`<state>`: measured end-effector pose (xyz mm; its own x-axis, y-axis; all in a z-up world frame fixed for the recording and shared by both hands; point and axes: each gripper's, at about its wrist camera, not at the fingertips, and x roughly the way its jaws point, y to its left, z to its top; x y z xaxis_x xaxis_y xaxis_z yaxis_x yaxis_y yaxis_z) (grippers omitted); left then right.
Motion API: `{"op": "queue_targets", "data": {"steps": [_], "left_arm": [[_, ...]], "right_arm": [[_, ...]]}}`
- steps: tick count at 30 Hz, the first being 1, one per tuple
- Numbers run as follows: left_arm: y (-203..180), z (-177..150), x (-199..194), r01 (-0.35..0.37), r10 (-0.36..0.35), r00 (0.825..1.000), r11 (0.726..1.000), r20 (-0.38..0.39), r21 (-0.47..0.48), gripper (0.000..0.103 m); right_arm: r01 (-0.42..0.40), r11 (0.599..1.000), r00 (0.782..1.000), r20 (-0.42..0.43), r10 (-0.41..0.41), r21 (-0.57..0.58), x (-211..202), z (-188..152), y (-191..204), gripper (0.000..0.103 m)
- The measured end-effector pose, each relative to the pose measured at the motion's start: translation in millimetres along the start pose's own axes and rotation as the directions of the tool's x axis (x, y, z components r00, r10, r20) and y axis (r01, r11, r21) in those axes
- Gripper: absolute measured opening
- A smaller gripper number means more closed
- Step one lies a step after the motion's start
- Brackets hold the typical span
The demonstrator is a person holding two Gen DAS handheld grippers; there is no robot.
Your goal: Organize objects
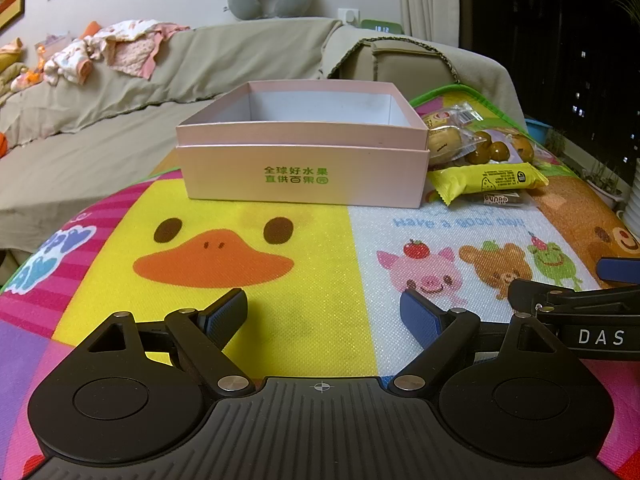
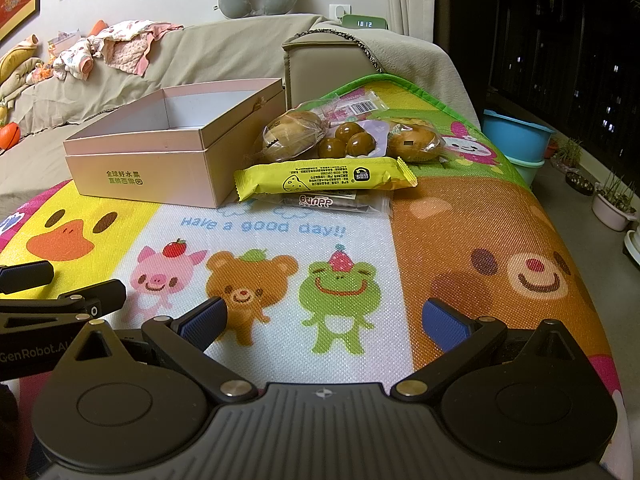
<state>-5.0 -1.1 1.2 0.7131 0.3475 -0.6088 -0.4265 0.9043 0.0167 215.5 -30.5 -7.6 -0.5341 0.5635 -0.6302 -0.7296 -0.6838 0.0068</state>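
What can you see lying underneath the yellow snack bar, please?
Under the yellow snack bar lies a clear packet with a dark snack; only its front edge shows, the rest is covered.

Warm, fairly dim indoor light falls from above, giving both views a yellowish cast. The window (image 2: 560, 40) at far right is black, with only small points of light. Soft shadows lie beside the pink box (image 1: 304, 176). Fisheye distortion bends the play mat (image 2: 460, 232) edges strongly. Both views are sharp, slightly grainy, without glare.
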Motion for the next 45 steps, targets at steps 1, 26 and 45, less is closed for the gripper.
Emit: {"op": "queue_targets", "data": {"steps": [1, 26, 45], "left_arm": [[0, 0, 0, 0.000, 0.000, 1.000, 1.000, 0.000, -0.001, 0.090], [1, 0, 2, -0.126, 0.126, 0.992, 0.986, -0.013, -0.105, 0.090], [12, 13, 2, -0.151, 0.136, 0.986, 0.975, -0.097, -0.165, 0.087]], "right_arm": [[0.000, 1.000, 1.000, 0.000, 0.000, 0.000, 0, 0, 0, 0.103], [0.001, 1.000, 1.000, 0.000, -0.001, 0.000, 1, 0, 0, 0.103], [0.072, 0.996, 0.985, -0.159, -0.063, 0.053, 2, 17, 8, 0.103]]}}
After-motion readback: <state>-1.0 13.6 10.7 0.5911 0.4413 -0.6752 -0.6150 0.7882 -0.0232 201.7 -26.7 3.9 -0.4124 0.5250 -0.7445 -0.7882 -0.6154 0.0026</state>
